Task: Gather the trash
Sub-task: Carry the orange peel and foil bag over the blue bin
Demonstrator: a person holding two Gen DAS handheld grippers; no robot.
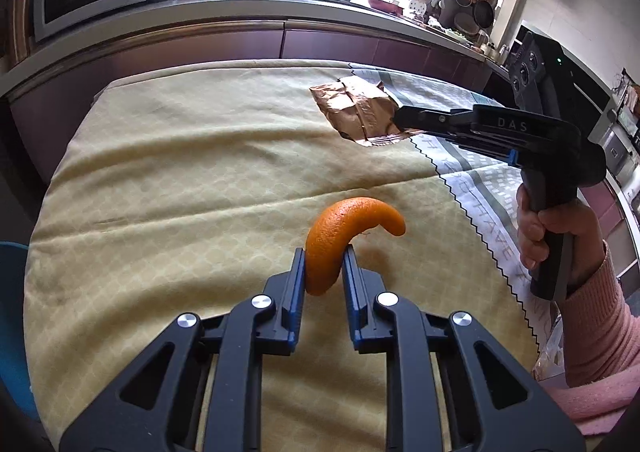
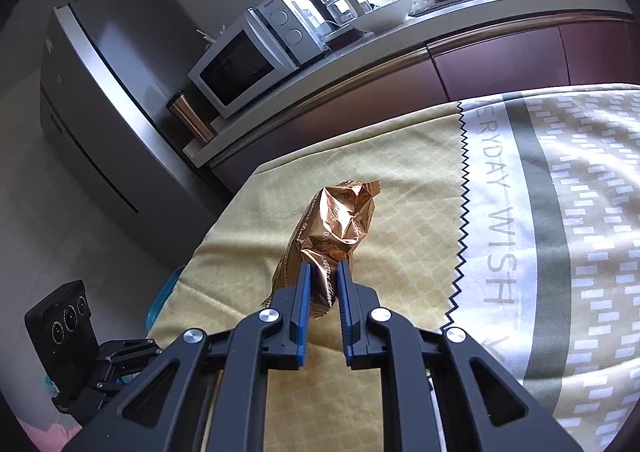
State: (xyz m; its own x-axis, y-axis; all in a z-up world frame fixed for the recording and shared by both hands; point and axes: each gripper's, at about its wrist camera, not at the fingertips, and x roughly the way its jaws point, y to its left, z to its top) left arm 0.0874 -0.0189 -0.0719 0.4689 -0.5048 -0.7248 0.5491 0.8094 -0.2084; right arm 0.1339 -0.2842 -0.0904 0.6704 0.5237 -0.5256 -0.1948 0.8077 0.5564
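Two pieces of trash, each already in one of my hand-held grippers, above the worktop point(image 1: 160, 155) with its pale yellow patterned cloth.

Item 1: curved strip of orange peel point(image 1: 340, 236), bright orange, pebbled skin outward. My left hand-held gripper point(image 1: 325, 266) has its blue pads nearly together on the lower end of the strip; the upper end arcs free to the right. I judge it very light, leathery and flexible, slightly springy, with a skin that could slide under pressure. The grip on the thick lower part looks right to me; the thin curled tip would bend away.

Item 2: crumpled copper-coloured foil wrapper point(image 2: 340, 228), printed with faint script, empty-looking. My right hand-held gripper point(image 2: 323, 280) is closed to a narrow gap on its near end, the rest sticking forward over the cloth. I judge it almost weightless, crinkly and slick, and it collapses rather than resists. A fold or bunched seam gives the surest hold; a single flat layer might slip out.

Neither item seems fragile, and light pressure should do. No bin shows in either view.
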